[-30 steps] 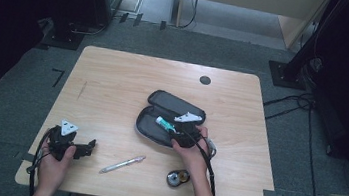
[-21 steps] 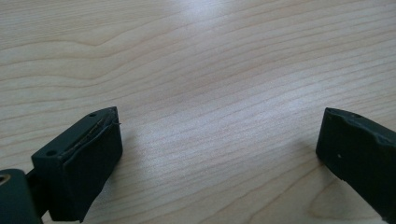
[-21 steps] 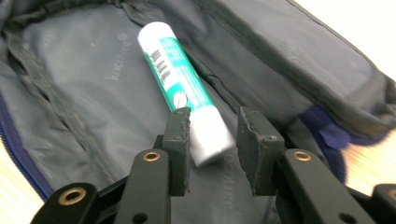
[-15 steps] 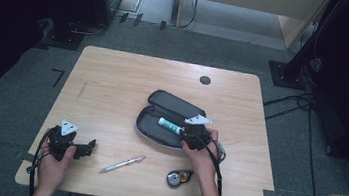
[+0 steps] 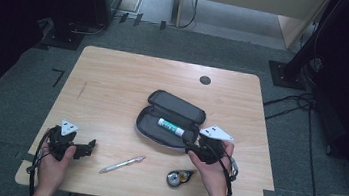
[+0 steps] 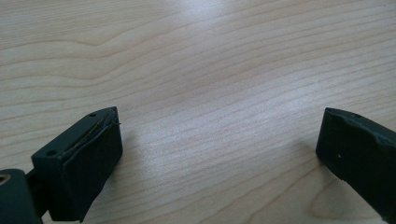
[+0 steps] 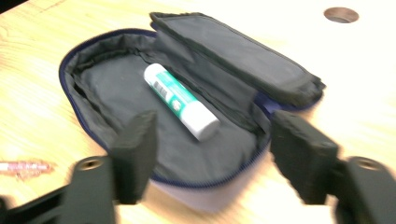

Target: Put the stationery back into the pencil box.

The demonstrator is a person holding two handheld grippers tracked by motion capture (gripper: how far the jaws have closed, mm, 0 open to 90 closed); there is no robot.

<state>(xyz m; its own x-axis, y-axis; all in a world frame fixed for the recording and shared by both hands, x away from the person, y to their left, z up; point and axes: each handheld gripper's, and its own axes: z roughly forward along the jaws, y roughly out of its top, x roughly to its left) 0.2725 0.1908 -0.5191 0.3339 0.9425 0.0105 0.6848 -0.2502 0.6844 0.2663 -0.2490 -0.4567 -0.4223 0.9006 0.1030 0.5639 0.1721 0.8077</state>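
**Right Tongs Withdrawing from the Loaded Pencil Case**

Withdrawing toward the person, the right tongs are now sitting just beside the near right end of the pencil case, whereas one second ago they were reaching over its open compartment. The glue stick is now lying free inside the case, with nothing gripping it. In the right gripper view the jaws are standing wide apart and holding nothing, with the glue stick between and beyond them, resting on the dark lining beside the folded-back lid. This is suggesting that a placing step is complete and that the next loose item is due for collection.

The left tongs are staying where they were, well to the left of the pencil case near the bench edge. In the left gripper view their jaws are spread wide over bare wood and gripping nothing.

A pen and a small round tape dispenser are lying on the bench nearer the person than the pencil case, both outside it.

Labelling: the glue stick is carrying a green and white wrapper with a barcode-like patch; no brand or wording is legible, as the view is blurred.
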